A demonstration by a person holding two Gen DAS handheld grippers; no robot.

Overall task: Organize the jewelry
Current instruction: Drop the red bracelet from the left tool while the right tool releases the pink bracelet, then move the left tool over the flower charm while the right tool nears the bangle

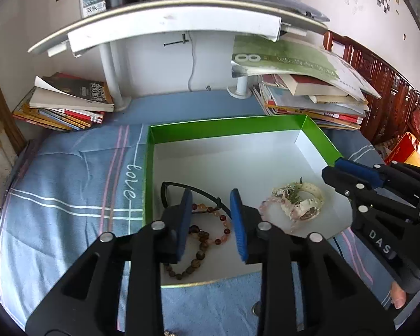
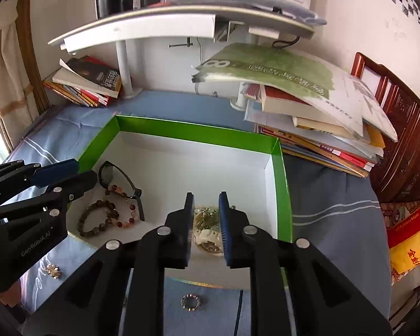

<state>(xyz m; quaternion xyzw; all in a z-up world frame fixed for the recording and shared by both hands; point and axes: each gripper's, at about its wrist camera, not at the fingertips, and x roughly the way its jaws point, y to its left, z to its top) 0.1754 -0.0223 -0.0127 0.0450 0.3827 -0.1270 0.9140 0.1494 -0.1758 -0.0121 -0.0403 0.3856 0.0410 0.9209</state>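
Both wrist cameras looked steeply down along their fingers, close above the box (image 1: 226,128); each caught the other gripper (image 1: 350,168) (image 2: 70,168) beside it.

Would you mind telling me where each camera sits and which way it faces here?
Left wrist: on the left gripper, angled down over the bead bracelets in the green box; the right gripper and a fingertip show.
Right wrist: on the right gripper, angled down over the watch; the left gripper shows.
Shared: box, glasses, bracelets, watch, books.
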